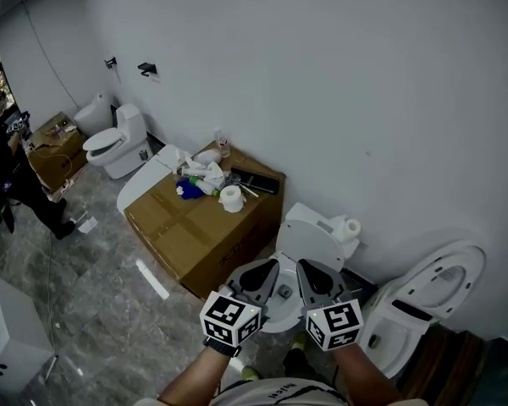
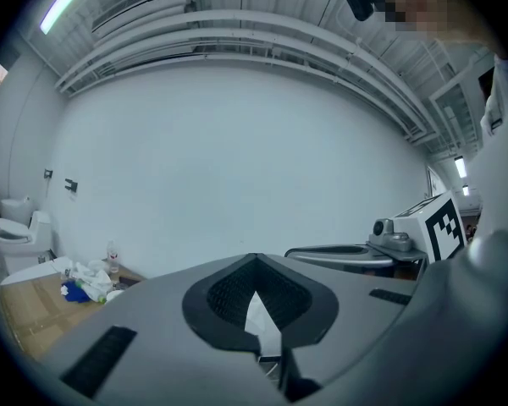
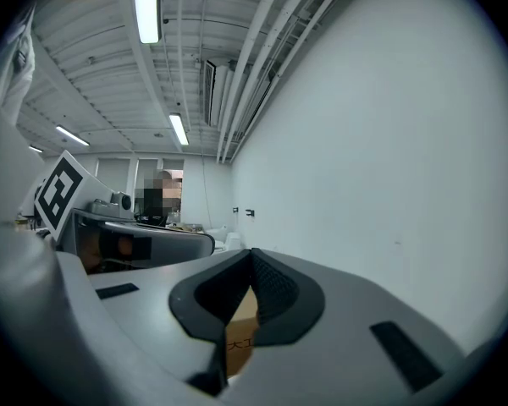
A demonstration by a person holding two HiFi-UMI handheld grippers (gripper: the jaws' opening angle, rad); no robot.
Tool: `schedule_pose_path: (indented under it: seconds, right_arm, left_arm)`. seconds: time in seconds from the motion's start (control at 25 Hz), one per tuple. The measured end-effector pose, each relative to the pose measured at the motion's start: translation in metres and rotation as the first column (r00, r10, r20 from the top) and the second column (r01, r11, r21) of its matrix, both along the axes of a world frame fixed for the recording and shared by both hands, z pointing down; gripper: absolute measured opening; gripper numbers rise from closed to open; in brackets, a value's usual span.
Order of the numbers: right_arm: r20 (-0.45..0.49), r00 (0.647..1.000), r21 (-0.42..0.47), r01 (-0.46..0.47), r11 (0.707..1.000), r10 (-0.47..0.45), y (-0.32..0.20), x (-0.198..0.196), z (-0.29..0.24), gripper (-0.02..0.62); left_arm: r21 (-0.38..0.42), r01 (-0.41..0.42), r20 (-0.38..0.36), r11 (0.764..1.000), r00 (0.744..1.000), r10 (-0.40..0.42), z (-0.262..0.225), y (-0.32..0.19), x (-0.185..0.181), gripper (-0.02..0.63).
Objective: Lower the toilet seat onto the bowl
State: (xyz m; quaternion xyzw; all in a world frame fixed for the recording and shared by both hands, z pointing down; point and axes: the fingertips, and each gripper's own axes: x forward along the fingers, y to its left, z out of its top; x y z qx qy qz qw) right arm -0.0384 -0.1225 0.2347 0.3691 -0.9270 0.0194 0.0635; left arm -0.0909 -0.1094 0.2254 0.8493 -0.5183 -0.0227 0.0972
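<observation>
– So, where are we on the seat?
– Not started, by my read. Left gripper (image 1: 262,276) and right gripper (image 1: 315,276) hang side by side over the bowl (image 1: 269,320), touching nothing.
– Jaws?
– Both together, both empty. Left gripper view: tips meet, and only a sliver of something white behind them shows through the slit below. Right gripper view: same, with the cardboard box (image 3: 241,328) showing through the slit. Nothing is pinched in either.
– And the seat itself?
– Seat (image 1: 309,237) is just beyond the jaw tips. It looks raised, leaning back toward the wall (image 1: 322,74). Can't separate seat from lid at this angle. A paper roll (image 1: 350,227) sits just behind it.
– Anything in the way?
– The cardboard box (image 1: 195,227) stands beside the toilet on the left, with another roll (image 1: 231,197), rags (image 1: 205,174) and a bottle (image 1: 222,142) on top. It's off the swing path, I'd say. A second toilet (image 1: 423,294) is on the right with its own seat up. It's not the one under the grippers. Further off by the wall are a third toilet (image 1: 114,142) and a person (image 1: 4,163) at the far left.
– So what's left?
– Everything: reach the seat's top edge, tip it forward, ease it down onto the bowl. Closed jaws could hook or push it; a pinch needs them opened first. Main risk is letting it drop and slam.
</observation>
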Motion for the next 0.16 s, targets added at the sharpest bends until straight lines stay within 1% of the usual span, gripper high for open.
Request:
schedule_pose_path:
  seconds: [0.16]
  right_arm:
    - [-0.003, 1.0, -0.005, 0.001, 1.0, -0.001, -0.0018, -0.0021, 0.0048, 0.017]
  left_arm:
    - [-0.002, 0.003, 0.001, 1.0, 1.0, -0.003, 0.004, -0.0023, -0.002, 0.009]
